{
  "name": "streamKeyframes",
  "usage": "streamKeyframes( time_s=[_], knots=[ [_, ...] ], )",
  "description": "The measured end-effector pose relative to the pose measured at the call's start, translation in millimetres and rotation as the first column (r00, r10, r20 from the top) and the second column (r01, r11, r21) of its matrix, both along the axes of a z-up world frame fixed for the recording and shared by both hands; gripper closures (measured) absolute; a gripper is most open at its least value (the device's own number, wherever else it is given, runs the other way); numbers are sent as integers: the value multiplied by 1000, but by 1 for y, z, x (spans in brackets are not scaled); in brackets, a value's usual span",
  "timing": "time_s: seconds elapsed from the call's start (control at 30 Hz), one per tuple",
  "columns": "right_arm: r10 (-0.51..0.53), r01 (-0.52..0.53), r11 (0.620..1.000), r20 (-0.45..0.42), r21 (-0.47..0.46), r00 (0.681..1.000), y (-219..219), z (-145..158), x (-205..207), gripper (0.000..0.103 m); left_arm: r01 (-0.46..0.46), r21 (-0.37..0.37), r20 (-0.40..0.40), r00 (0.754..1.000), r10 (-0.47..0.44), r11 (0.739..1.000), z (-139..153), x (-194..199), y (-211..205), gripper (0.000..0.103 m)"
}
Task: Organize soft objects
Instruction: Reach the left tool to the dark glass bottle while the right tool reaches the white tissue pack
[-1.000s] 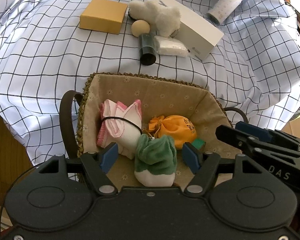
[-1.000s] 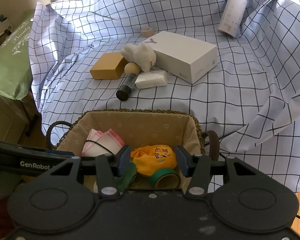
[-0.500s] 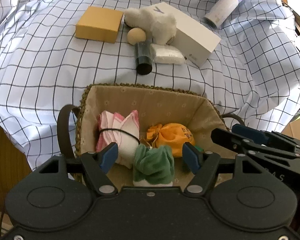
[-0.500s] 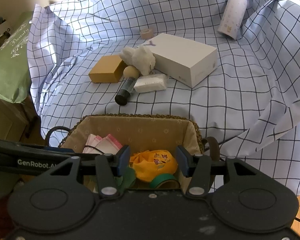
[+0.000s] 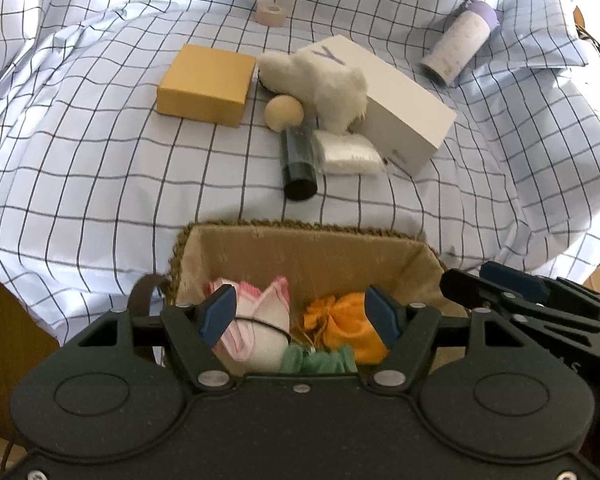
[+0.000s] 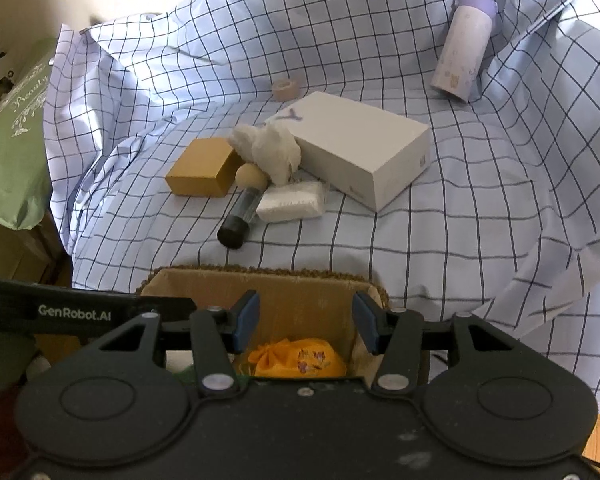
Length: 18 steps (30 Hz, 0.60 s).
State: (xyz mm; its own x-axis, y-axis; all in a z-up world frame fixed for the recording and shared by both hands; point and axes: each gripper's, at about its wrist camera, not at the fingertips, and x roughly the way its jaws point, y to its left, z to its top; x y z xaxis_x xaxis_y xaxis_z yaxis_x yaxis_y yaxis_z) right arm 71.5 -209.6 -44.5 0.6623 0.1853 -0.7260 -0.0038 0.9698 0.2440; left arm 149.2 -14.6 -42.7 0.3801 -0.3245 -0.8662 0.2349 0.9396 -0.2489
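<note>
Both grippers are hanging over the basket (image 5: 300,248), the left gripper (image 5: 302,314) and right gripper (image 6: 306,322) gaping empty. Inside are lying a pink cloth (image 5: 260,320), an orange pouch (image 6: 300,360) and a green cloth (image 5: 320,362). A white plush toy (image 5: 324,80) is sitting beyond on the checked sheet (image 5: 100,160).

A home: checked cloth (image 5: 100,168), woven basket (image 5: 300,240), everyday household clutter.
</note>
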Motion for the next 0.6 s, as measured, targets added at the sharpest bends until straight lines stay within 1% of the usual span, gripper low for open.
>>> streamKeyframes(
  time_s=[0.33, 0.6],
  knots=[
    [-9, 9, 1000, 3, -13, 1000, 3, -2, 23, 52, -17, 18, 25, 1000, 16, 1000, -6, 31, -9, 37],
    [-16, 16, 1000, -13, -22, 1000, 6, -7, 42, 51, -25, 17, 12, 1000, 25, 1000, -18, 55, -17, 37]
  ],
)
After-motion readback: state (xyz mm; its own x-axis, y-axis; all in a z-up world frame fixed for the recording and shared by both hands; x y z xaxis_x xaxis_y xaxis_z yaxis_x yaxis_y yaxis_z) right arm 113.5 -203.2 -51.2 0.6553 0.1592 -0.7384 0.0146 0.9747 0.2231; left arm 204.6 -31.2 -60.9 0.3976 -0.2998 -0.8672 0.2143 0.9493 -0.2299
